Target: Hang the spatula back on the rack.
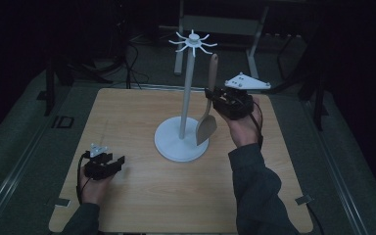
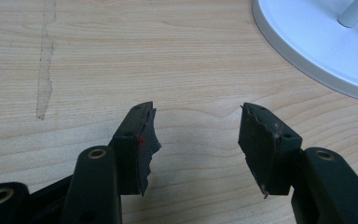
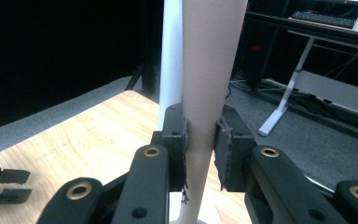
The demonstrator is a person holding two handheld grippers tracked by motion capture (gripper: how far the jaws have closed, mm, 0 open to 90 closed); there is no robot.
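While the left gripper (image 1: 111, 164) is resting low on the wooden table (image 1: 142, 196) at the lower left of the high view, its jaws are standing well apart with nothing between them; the left gripper view is showing bare wood grain in the gap (image 2: 198, 140) and the edge of the white round base (image 2: 307, 42) at the upper right of that frame. Moving toward the centre of the high view, a white stand (image 1: 186, 93) is rising upright from its round base, with a ring of small hooks (image 1: 193, 41) at the top. Just right of the pole, a wooden spatula (image 1: 208, 105) is hanging upright, handle up, blade down over the right edge of the base; whether the blade is touching the base I cannot tell. Further right, the right gripper (image 1: 211, 98) is clamping on the spatula handle, raised above the table. Its own view is showing both pads pressing the handle (image 3: 205, 93) from either side (image 3: 200, 149), the white pole (image 3: 170, 56) standing just behind.
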